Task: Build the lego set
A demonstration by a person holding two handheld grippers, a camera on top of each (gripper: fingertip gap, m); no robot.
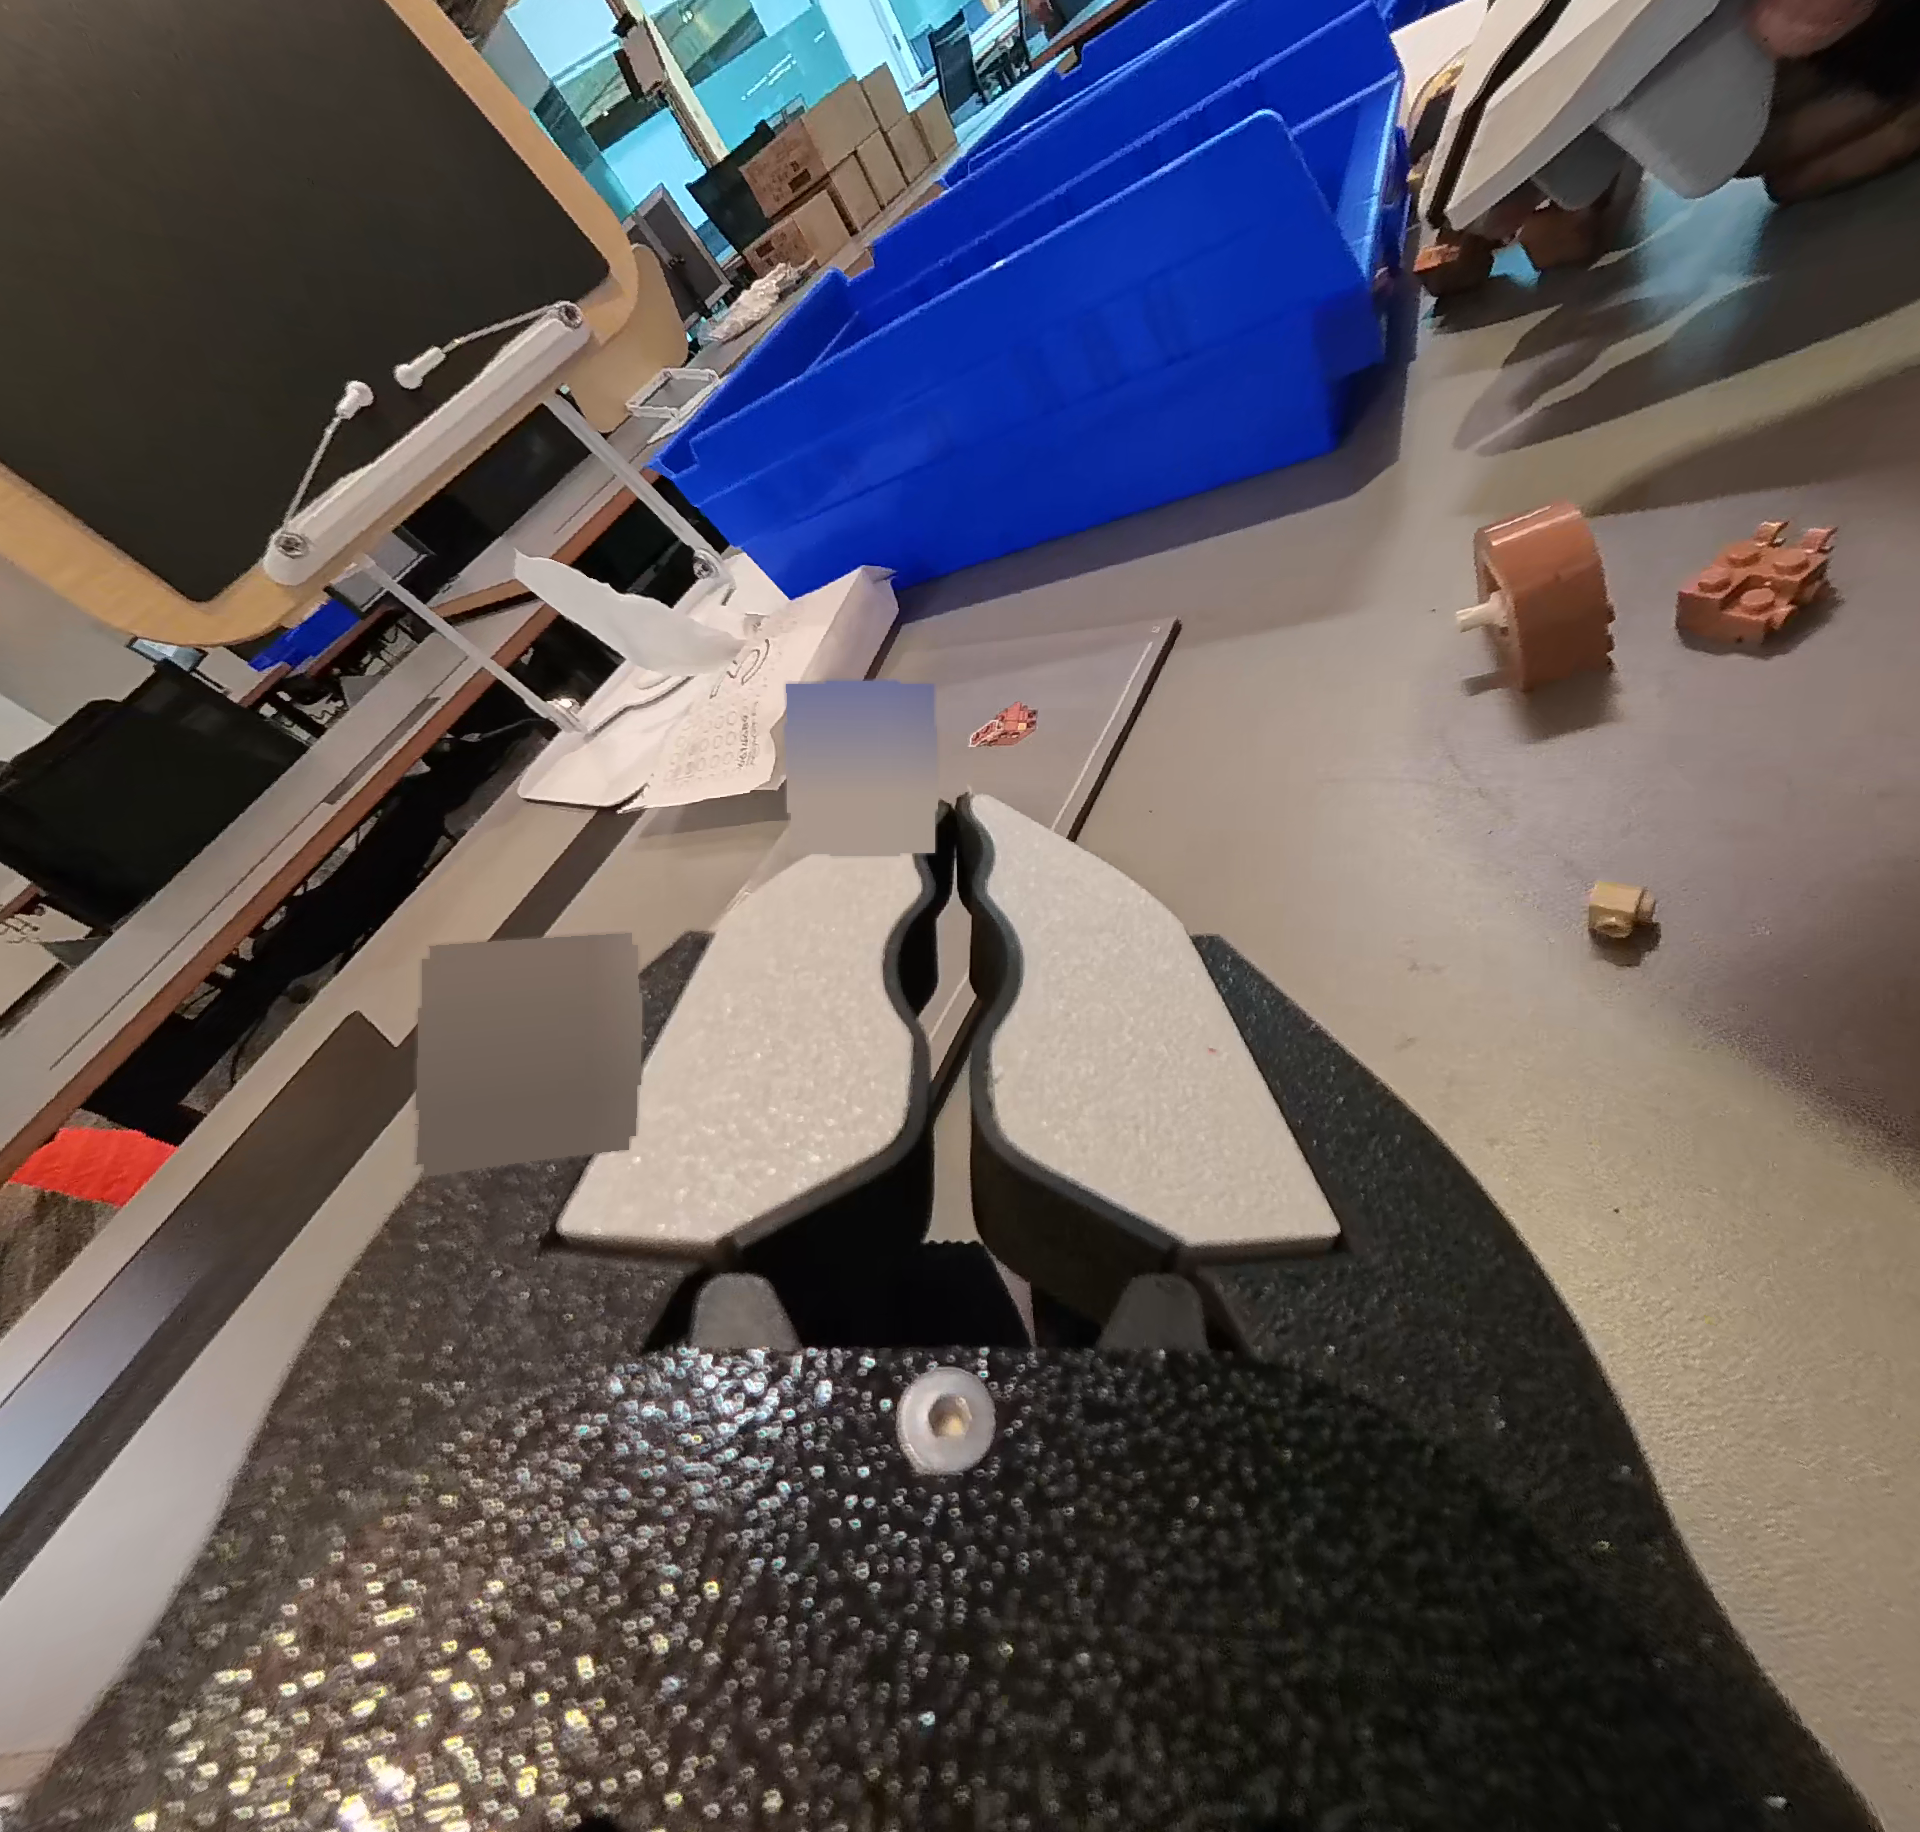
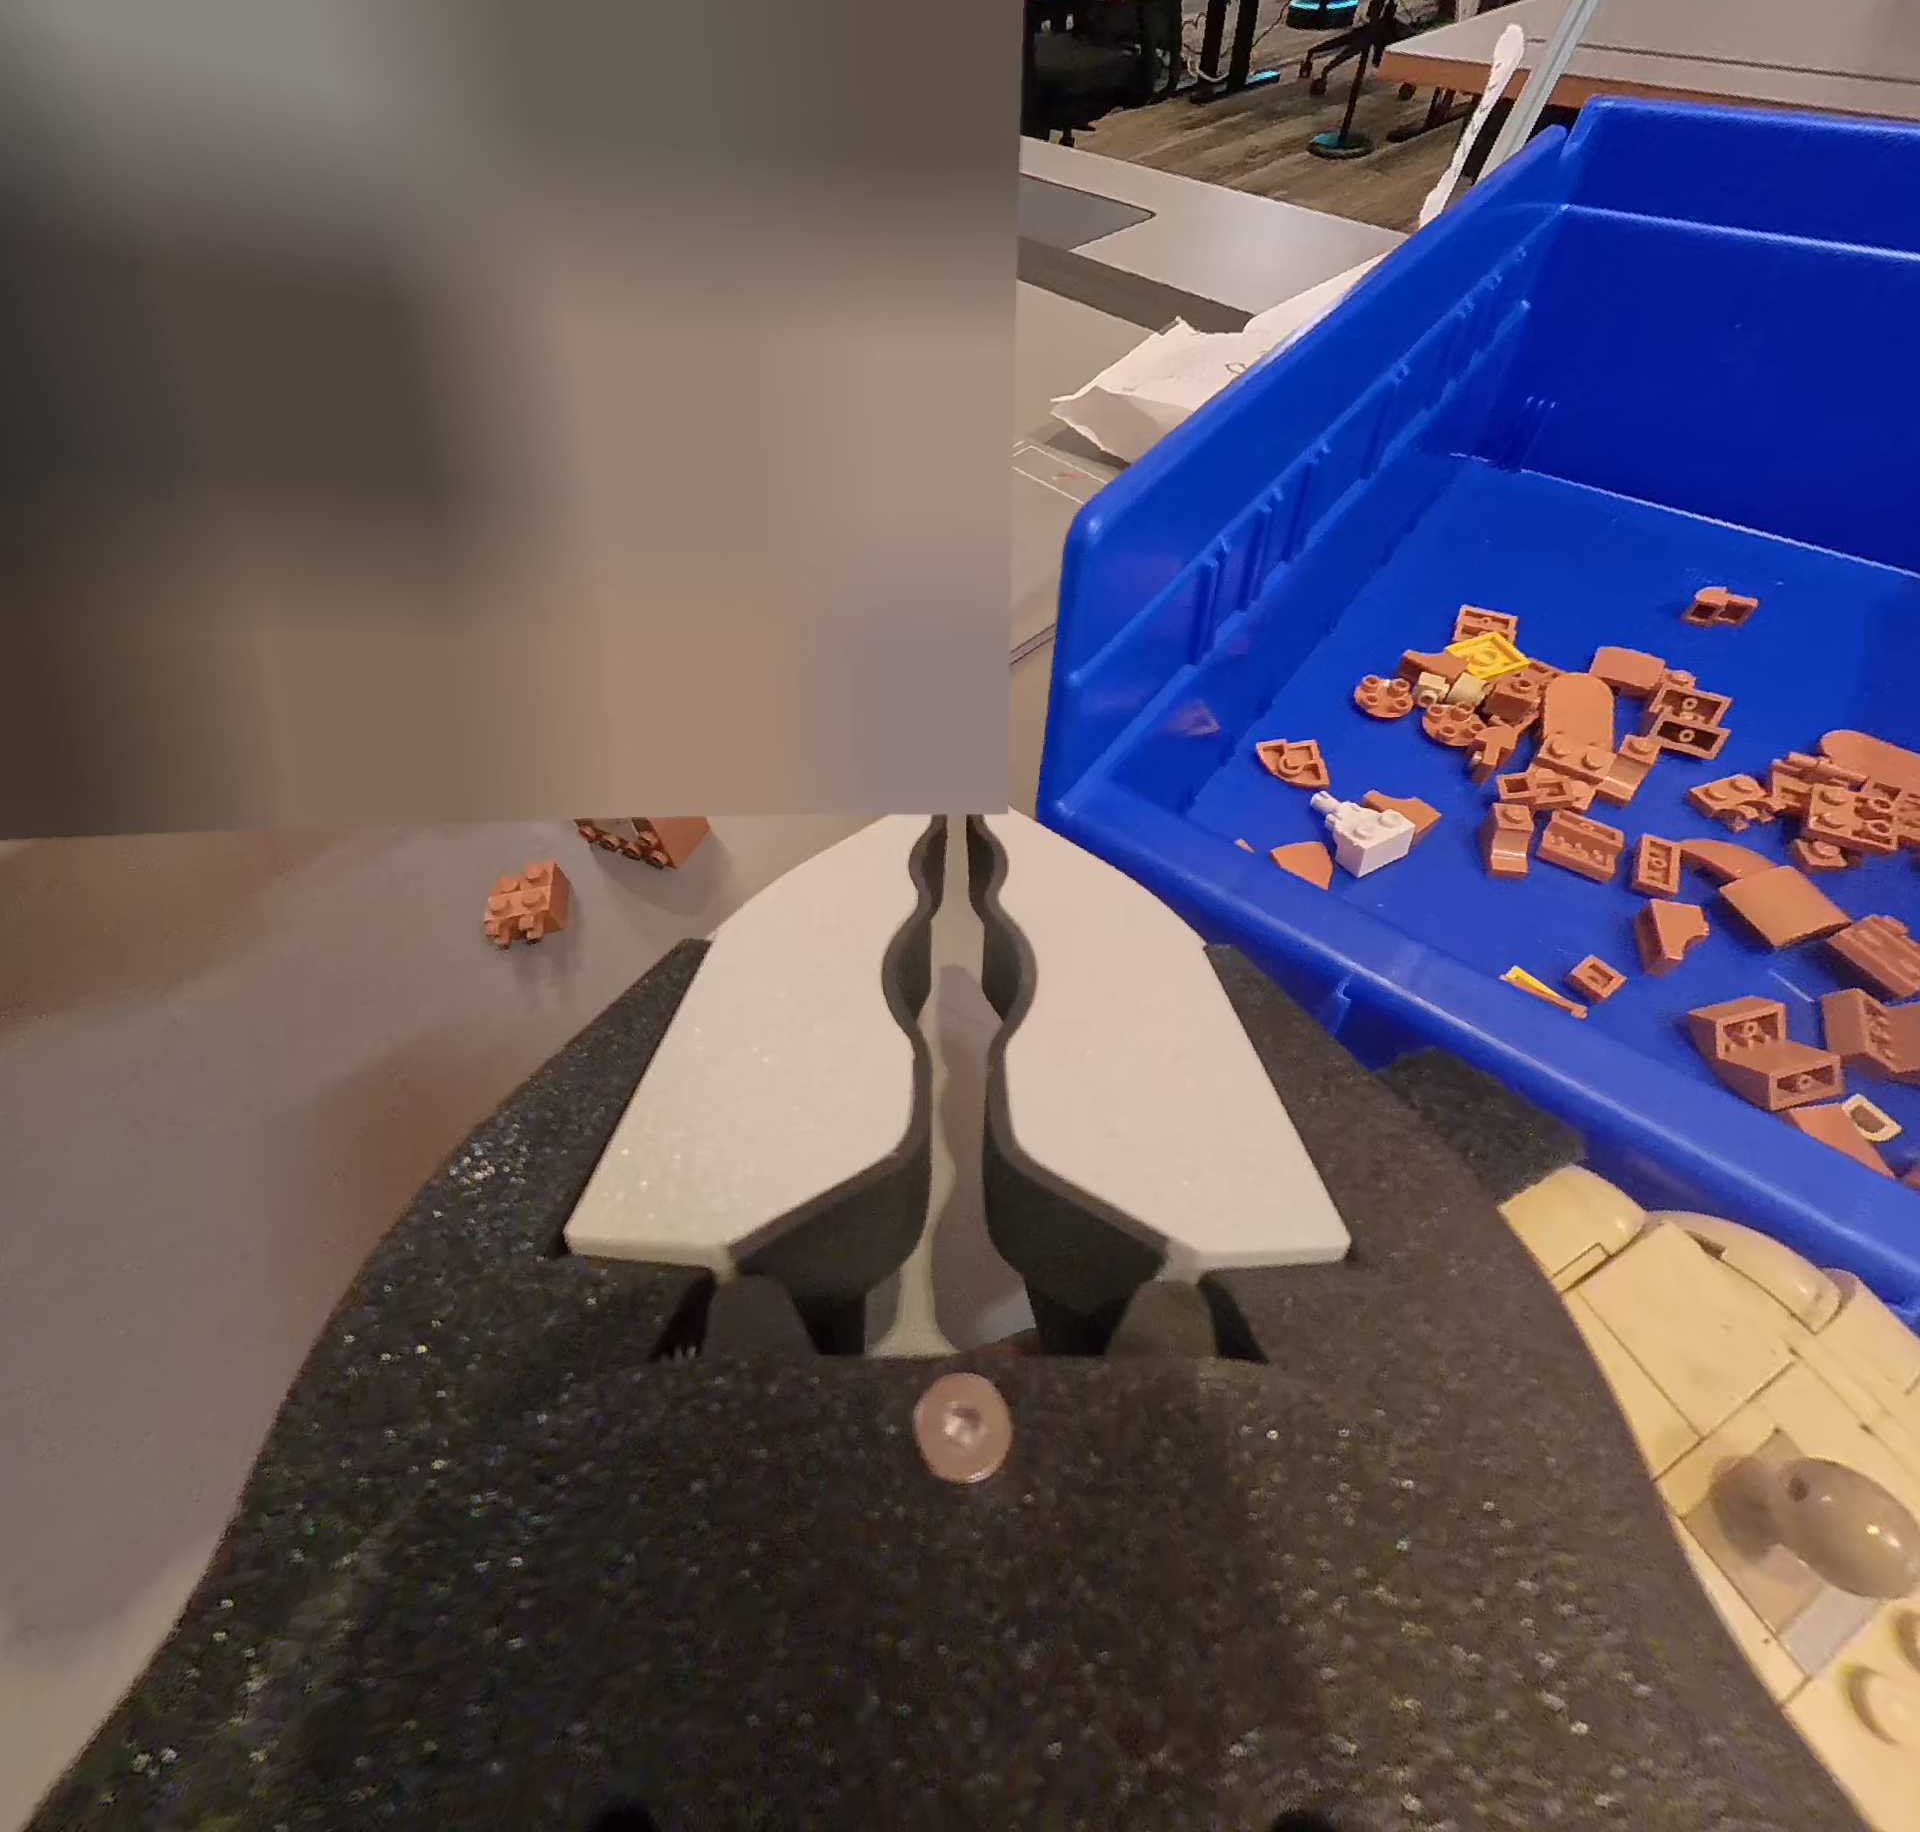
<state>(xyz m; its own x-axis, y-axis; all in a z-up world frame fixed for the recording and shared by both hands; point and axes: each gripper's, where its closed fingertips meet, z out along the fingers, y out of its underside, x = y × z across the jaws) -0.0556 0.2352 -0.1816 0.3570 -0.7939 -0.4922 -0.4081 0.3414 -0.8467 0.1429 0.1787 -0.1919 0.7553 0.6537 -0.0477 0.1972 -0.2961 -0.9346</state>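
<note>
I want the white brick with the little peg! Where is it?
In the right wrist view, the white brick lies on the floor of the blue bin, near its left wall, beside the brown pieces.

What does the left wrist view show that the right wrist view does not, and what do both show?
Only the left wrist view: a round brown wheel-like piece, a small tan piece, and the right tool far off.

Only the right wrist view: loose brown bricks inside the bin, and a tan brick model.

Both: the blue bin and the grey table.
</note>
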